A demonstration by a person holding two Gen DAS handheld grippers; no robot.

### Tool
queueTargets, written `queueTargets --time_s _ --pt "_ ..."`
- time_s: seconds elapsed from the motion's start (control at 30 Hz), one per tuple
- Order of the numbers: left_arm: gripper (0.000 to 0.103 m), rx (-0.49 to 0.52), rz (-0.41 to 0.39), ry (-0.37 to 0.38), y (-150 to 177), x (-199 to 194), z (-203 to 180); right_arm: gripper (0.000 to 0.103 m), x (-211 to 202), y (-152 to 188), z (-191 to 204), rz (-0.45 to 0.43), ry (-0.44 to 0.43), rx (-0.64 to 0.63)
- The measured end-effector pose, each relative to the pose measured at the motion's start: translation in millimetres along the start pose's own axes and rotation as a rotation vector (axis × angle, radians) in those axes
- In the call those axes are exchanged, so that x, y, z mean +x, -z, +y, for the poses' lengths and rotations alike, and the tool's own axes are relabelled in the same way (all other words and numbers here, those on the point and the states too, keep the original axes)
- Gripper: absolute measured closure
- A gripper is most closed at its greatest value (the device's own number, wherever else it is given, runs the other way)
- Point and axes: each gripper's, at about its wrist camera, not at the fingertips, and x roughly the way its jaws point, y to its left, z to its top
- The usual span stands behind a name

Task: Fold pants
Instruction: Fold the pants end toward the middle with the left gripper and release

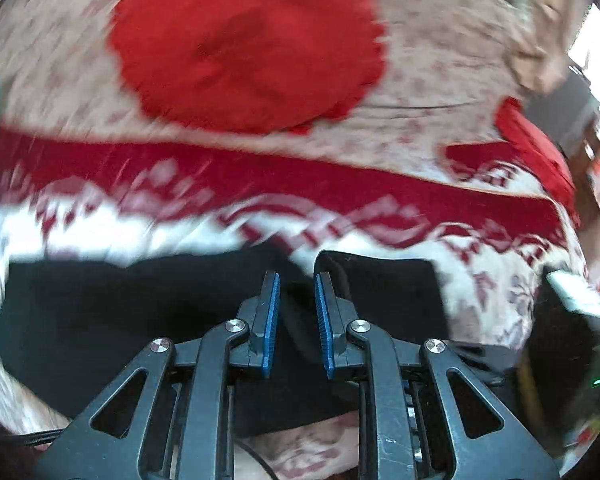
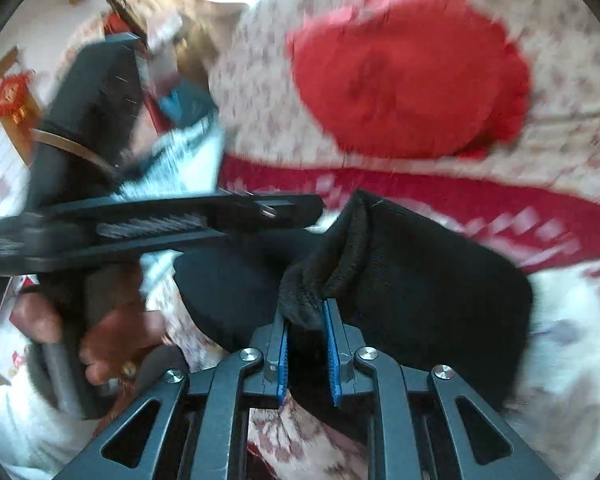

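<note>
— While both views blur, where are the black pants [image 2: 412, 280]?
— Below the red cushion [image 2: 408, 76], on the patterned bedspread [image 1: 440, 60]; my right gripper [image 2: 305, 320] and left gripper [image 1: 296, 304] each clamp their fabric.

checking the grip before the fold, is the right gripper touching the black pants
Touching. The right wrist view shows a bunched fold of the black pants pinched between the blue pads of the right gripper.
</note>
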Motion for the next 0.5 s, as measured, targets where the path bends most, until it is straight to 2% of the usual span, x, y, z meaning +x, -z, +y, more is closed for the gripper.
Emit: queueTargets --time_s 0.03,0.07,0.17,0.2,0.27,0.33,0.37,0.4,0.47,0.5 --pt "0.082 -0.026 0.009 -0.008 4.2 2.3 7.0 0.075 13.1 -0.9 0.0 0.050 0.002 0.007" --pt "0.081 -0.055 0.016 -0.014 10.3 4.1 14.8 0.074 18.3 -2.1 0.5 0.072 -0.007 0.008" --pt "0.071 -0.087 0.014 0.004 19.6 1.0 19.1 0.068 -15.4 -3.1 7.5 0.009 -0.103 -0.002" --pt "0.064 -0.094 0.008 0.014 22.8 -0.9 18.2 0.067 -33.5 -5.3 5.1 -0.034 -0.091 0.005" --pt "0.061 -0.098 0.003 0.021 26.9 -2.1 12.6 0.067 -62.6 -8.6 -7.9 -0.112 -0.017 0.024" --pt "0.061 -0.095 -0.007 0.021 29.4 -3.2 3.5 0.067 -76.0 -12.7 -23.3 -0.149 0.070 0.029" --pt "0.061 -0.092 -0.017 0.020 30.8 -4.4 -1.6 0.067 -76.4 -14.6 -33.5 -0.138 0.141 0.030" --pt "0.061 -0.081 -0.031 0.015 32.8 -5.6 -10.5 0.067 -76.2 -14.5 -38.2 -0.125 0.177 0.036" --pt "0.060 -0.050 -0.037 -0.007 32.7 -3.8 -20.1 0.068 -66.1 -17.7 -49.2 -0.111 0.211 0.047" --pt "0.060 -0.032 -0.036 -0.042 32.5 0.9 -26.7 0.069 -58.3 -19.0 -53.5 -0.101 0.224 0.046"
